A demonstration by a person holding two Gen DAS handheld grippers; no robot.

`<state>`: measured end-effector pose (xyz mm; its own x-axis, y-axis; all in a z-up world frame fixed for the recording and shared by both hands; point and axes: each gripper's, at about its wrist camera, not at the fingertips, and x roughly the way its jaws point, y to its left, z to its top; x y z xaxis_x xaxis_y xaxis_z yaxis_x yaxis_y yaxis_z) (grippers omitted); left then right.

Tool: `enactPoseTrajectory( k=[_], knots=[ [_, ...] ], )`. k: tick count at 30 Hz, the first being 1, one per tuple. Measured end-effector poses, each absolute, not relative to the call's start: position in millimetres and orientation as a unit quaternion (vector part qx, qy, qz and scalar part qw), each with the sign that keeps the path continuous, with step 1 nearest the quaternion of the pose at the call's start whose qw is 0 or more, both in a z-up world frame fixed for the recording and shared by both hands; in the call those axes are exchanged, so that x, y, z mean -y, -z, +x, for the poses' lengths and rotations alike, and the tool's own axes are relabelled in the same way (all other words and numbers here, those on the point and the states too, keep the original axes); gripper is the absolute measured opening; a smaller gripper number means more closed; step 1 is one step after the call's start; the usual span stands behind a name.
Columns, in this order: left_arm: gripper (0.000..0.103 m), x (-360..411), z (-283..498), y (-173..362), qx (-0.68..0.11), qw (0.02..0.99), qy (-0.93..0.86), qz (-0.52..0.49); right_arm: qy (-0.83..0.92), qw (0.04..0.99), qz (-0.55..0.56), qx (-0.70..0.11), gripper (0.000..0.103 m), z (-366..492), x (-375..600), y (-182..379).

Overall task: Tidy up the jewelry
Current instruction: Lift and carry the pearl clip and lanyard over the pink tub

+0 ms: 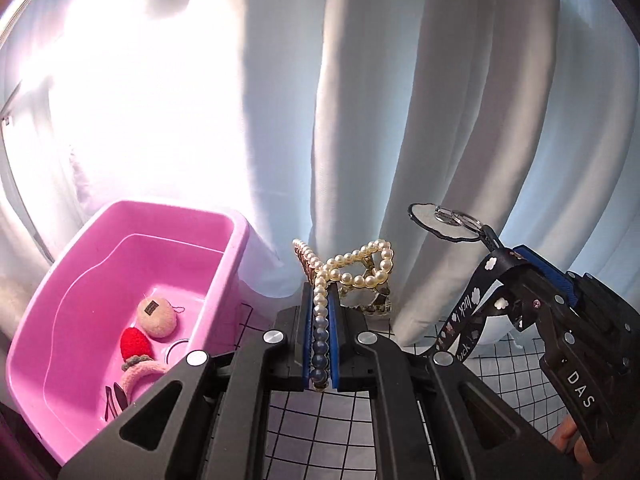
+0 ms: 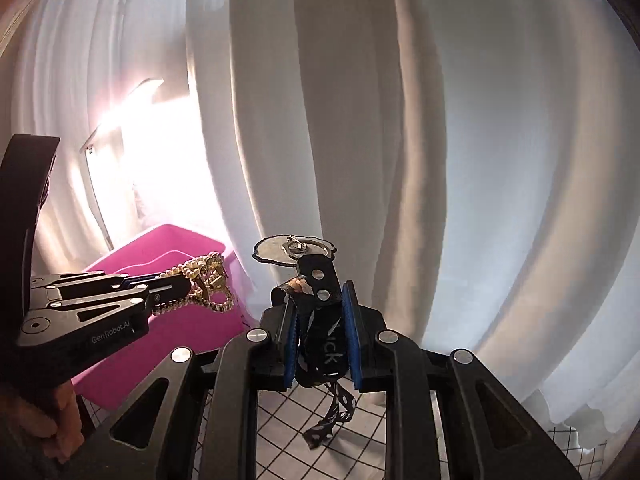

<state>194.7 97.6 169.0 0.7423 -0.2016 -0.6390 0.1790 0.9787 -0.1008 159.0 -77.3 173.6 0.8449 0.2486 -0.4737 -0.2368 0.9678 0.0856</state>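
Pearls (image 1: 352, 270) sit clamped lengthwise in the left gripper (image 1: 321, 312), loops spilling off its far tip; pink bin (image 1: 224, 264) lies just left, nearer this hand. Right gripper (image 2: 320, 320) pinches the black strap keychain (image 2: 316, 320), farther right.

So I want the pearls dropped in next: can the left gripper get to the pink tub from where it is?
Probably yes. The left gripper, shut on the pearl necklace, is raised beside the pink tub, which sits open-topped just to its left with nothing between them. The right gripper is off on the other side.
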Motion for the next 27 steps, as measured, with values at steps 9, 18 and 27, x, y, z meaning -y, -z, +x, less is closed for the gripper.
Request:
enactPoseTrajectory(
  k=[9,18,27],
  knots=[
    [0.007,-180.8,205.6,-240.2,-0.304,0.952,0.042,-0.012,-0.208,0.967,0.003,-0.148,0.019,187.1,3.2,-288.0],
    [0.007,-270.3,212.3,-258.6,-0.301,0.953,-0.034,-0.022,-0.284,0.949,-0.002,-0.133,0.019,220.7,-82.3,-341.9],
    [0.007,-324.3,220.4,-188.6,-0.376,0.922,-0.076,-0.058,-0.316,0.901,0.004,-0.298,0.019,255.5,-144.7,-232.2]
  ],
)
